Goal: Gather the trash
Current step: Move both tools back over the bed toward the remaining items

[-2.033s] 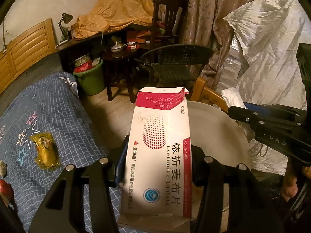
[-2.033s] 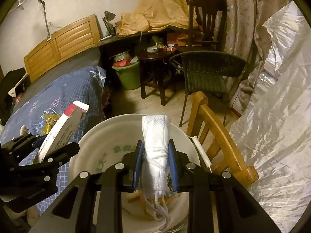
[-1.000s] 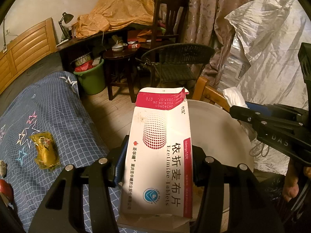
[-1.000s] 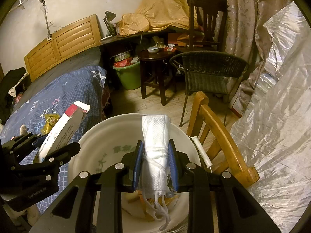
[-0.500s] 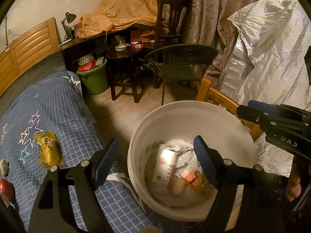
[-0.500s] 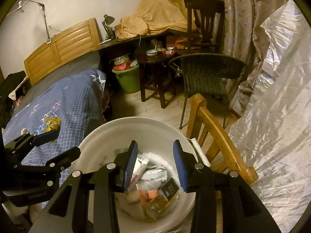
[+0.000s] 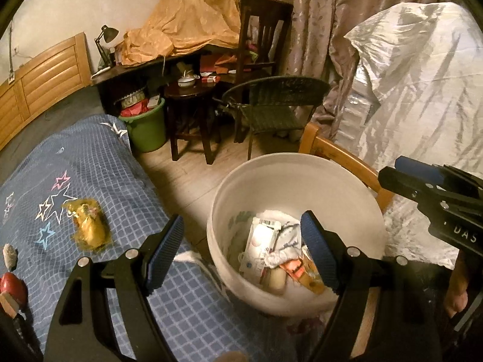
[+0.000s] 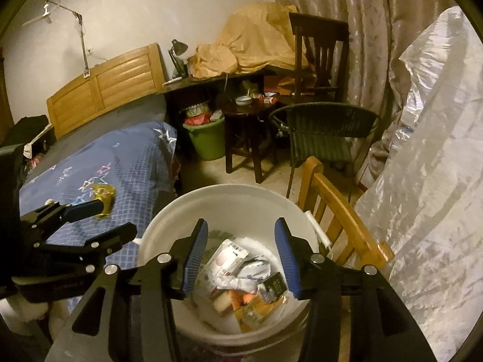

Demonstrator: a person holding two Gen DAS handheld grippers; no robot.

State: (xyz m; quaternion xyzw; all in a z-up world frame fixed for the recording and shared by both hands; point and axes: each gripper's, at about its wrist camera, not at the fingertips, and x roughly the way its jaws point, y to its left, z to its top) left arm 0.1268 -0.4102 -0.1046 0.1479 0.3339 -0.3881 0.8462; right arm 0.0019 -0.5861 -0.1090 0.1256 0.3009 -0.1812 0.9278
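A white bucket stands beside the bed with trash in it. On top lies a white and red medicine box next to a crumpled white wad. My left gripper hangs open over the bucket's near left rim, with nothing between its fingers. Above the bucket's mouth, the jaws of my right gripper are opening and nothing is between the pads. A yellow wrapper lies on the blue checked bedspread, left of the bucket.
A wooden chair stands against the bucket's right side, with a silvery plastic sheet beyond it. A dark wicker chair, a dark stool and a green bin stand further back. A red object lies at the bed's near left.
The left gripper let go of the medicine box and the right let go of the white wad; both now lie in the bucket. Both grippers have opened and drawn back a little.
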